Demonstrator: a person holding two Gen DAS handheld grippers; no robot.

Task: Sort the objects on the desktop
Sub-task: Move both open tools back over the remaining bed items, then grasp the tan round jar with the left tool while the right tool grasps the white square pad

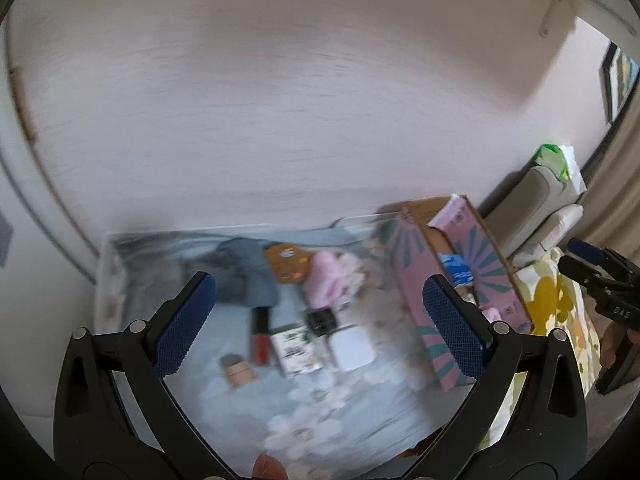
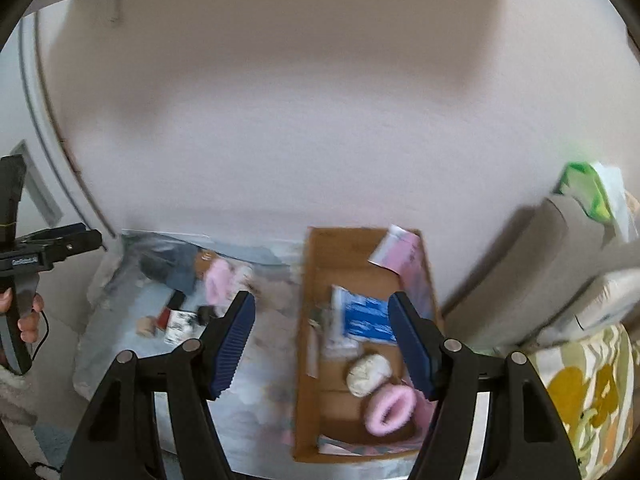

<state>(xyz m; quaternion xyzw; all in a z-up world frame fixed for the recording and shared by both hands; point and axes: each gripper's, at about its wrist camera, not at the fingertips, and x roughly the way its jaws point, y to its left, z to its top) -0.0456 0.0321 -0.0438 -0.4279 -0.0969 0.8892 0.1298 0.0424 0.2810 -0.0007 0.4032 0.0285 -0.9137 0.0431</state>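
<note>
Both grippers hang above the desk, angled down; frames blurred.

Left gripper: jaws released, wide, nothing between the pads. Right gripper: jaws released, about half spread, empty.

Unsorted items lie in a cluster on the blue floral cloth: red lipstick tube, small printed box, white square case, small black box, stubby tan cylinder, pink fluffy piece, grey-blue fabric.

Cardboard box stands just right of the cluster, open at the top. Inside: blue packet, cream fluffy ball, pink fluffy slipper-like item.

Key relation: the cluster sits directly ahead of and below the left jaws, framed between them; in the right wrist view it lies well off to the left, while the box sits under the right jaws. Judgement: left hand is nearer for the next pick. The lipstick's long axis runs roughly along the left gripper's pointing line, so the jaws would close across its width without rolling.
</note>
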